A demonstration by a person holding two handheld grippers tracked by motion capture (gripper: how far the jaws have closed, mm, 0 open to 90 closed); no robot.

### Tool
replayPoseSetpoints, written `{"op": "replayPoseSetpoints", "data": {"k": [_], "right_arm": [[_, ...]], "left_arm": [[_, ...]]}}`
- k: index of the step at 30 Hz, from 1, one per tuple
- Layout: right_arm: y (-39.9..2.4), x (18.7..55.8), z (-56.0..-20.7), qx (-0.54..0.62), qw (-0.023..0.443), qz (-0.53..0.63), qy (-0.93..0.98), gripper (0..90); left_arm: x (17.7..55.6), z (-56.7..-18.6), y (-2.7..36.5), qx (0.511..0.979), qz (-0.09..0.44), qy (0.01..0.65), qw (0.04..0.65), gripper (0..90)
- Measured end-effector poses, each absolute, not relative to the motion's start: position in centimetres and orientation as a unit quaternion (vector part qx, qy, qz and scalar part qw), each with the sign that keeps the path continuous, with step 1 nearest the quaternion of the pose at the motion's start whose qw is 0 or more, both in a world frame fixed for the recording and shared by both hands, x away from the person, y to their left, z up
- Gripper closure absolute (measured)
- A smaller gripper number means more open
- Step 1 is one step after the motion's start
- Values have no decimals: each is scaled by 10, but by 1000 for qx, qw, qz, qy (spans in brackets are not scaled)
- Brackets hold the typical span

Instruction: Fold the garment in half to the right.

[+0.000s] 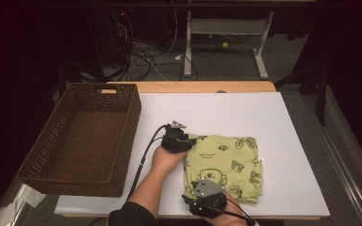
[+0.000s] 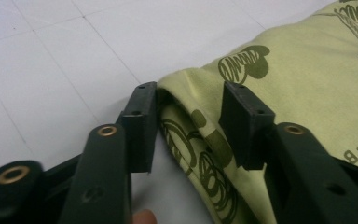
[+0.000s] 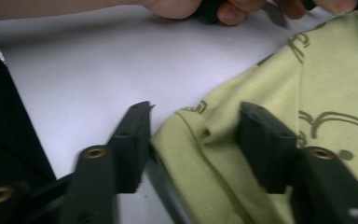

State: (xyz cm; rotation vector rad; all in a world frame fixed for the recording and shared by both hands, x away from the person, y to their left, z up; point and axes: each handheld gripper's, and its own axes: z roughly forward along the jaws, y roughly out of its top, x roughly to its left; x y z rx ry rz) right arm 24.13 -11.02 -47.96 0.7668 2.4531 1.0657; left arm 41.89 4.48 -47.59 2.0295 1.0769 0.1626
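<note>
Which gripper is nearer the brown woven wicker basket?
Left. The left gripper sits at the folded yellow-green printed cloth's far left corner, just right of the brown woven wicker basket. The right gripper is at the cloth's near left corner, farther right.

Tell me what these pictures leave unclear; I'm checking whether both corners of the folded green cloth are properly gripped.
- Left hand-held gripper: the cloth edge lies between the jaws, but whether both pads press it is unclear in the left gripper view.
- Right hand-held gripper: blurred; the right jaw hides the fabric under it.
- High view: the gripper bodies cover both corners.
- Basket: its near wall hides the floor behind it.
</note>
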Motion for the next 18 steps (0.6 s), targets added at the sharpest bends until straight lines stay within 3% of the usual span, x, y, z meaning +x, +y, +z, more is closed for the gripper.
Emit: {"op": "replayPoseSetpoints", "data": {"k": [7,13,18], "right_arm": [[-112,240,-478,265,195,372,868,775],[-114,238,-479,261,199,378,866,790],[-116,238,-478,264,195,385,863,789]], "left_arm": [[416,-475,43,807,77,424,404,541],[417,-476,42,805,83,433,397,543],[416,-476,43,805,82,430,400,708]]}}
